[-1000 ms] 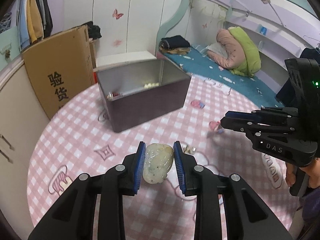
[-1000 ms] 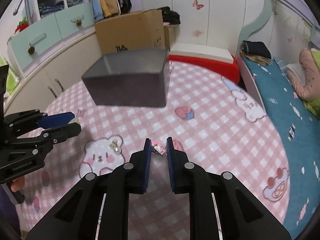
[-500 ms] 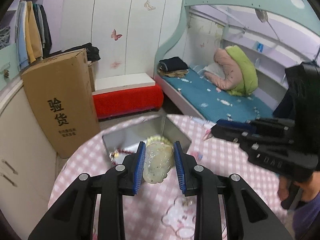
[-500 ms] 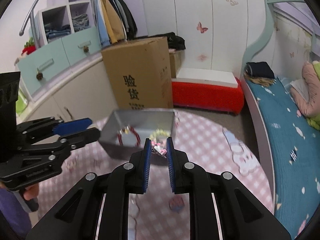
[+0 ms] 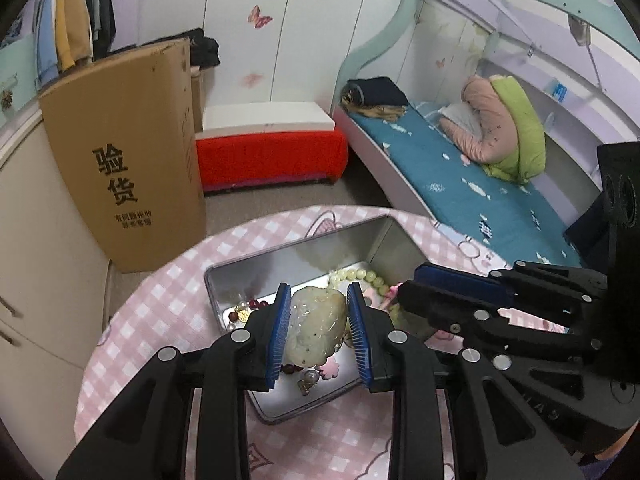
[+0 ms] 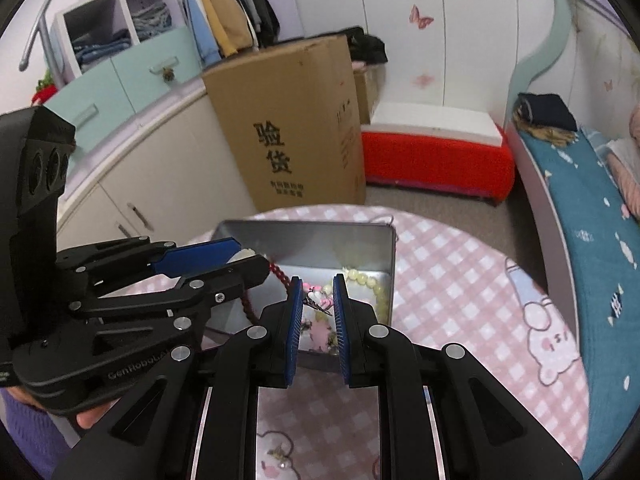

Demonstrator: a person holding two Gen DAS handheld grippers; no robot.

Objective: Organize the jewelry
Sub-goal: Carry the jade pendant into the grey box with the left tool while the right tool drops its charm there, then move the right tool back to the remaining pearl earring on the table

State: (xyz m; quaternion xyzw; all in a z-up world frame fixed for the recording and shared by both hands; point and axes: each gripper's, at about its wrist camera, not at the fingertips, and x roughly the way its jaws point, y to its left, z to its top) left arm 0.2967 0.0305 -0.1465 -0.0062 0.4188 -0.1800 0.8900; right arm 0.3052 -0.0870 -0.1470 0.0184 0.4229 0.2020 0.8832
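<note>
Jade-pale and lumpy, the carved stone (image 5: 316,330) sits clamped between the blue pads of the left gripper (image 5: 319,334), held above the open tin (image 5: 256,270). The right gripper (image 6: 317,312) is nearly closed on a small pink clip (image 6: 319,299), which also hangs over the tin. The two grippers are side by side, close together.

The tin stands near the far edge of the round worktop (image 6: 460,280), on its pink checked cloth. Inside lie a pale bead bracelet (image 6: 370,284), a dark red bead string (image 6: 280,276), a few loose pearls and some small pink pieces, so a good part of the sorting looks done. The two pieces in hand have not yet been let go; releasing them into the tin seems the step at hand. On the near part of the worktop, below the right gripper, a small dark trinket (image 6: 279,455) may still be waiting, though it is too small to tell whether it is jewelry or part of the print.
</note>
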